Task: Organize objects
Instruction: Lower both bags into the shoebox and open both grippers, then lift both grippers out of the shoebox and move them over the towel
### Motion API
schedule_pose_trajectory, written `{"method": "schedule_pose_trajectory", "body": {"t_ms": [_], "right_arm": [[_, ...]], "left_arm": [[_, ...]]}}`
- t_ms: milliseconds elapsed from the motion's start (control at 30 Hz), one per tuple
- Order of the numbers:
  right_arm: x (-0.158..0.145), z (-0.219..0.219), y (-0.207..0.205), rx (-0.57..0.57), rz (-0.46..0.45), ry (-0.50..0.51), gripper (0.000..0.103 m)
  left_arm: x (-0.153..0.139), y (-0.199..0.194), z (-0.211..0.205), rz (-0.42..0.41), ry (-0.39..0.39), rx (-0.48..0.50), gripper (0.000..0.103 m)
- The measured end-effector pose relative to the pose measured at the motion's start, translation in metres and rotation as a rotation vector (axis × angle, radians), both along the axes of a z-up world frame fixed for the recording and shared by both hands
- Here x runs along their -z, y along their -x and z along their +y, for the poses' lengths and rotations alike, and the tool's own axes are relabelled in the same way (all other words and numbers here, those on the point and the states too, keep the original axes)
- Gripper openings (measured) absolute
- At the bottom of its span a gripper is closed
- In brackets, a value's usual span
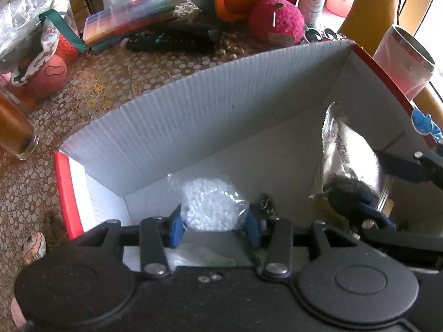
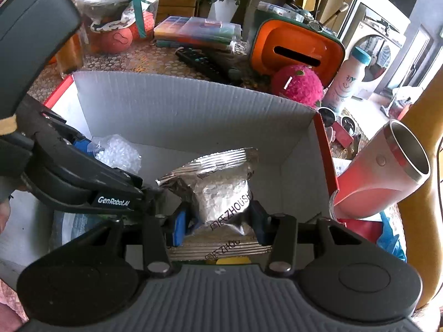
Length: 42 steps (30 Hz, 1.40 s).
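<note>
On patterned tablecloth [image 1: 116, 88], red-edged box [image 1: 193, 105], perhaps cardboard.

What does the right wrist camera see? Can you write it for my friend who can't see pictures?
The right gripper holds a crinkly silver foil packet inside a white corrugated cardboard box. The left gripper holds a clear bag of white beads beside it.

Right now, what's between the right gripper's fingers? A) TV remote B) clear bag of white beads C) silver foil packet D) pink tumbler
C: in the right wrist view the right gripper has its blue pads on either side of the silver foil packet, inside the white box; the bead bag sits in the left gripper.
</note>
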State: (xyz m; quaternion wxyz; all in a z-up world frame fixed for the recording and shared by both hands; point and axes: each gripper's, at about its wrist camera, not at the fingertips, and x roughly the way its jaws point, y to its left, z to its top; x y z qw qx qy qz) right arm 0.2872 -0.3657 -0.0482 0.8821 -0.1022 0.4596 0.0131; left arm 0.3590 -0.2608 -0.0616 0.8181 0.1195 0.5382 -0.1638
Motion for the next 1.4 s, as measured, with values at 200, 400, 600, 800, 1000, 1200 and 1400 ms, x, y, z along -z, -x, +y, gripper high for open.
{"method": "schedule_pose_trajectory", "body": {"t_ms": [200,400,600,800,1000,1200,1400], "right_arm": [[-0.001,0.000,0.001,0.003,-0.003,-0.005,0.047],[-0.006,-0.001,0.009,-0.005,-0.020,-0.013,0.050],[-0.018,-0.001,0.022,-0.010,-0.046,-0.011,0.051],[-0.039,0.003,0.044,-0.014,-0.093,-0.040,0.051],[-0.060,0.012,0.069,-0.015,-0.145,-0.096,0.051],[-0.078,0.025,0.094,-0.005,-0.187,-0.162,0.051],[-0.094,0.044,0.119,-0.018,-0.233,-0.214,0.056]], "left_arm": [[-0.008,0.005,0.000,-0.036,0.029,0.009,0.059],[-0.021,0.016,0.001,-0.089,0.051,0.026,0.072],[-0.040,0.027,0.018,-0.113,0.095,0.028,0.073],[-0.063,0.048,0.047,-0.147,0.144,0.017,0.074],[-0.083,0.075,0.078,-0.178,0.176,0.018,0.074],[-0.101,0.106,0.106,-0.223,0.200,0.035,0.074],[-0.115,0.138,0.135,-0.258,0.222,0.049,0.076]]}}
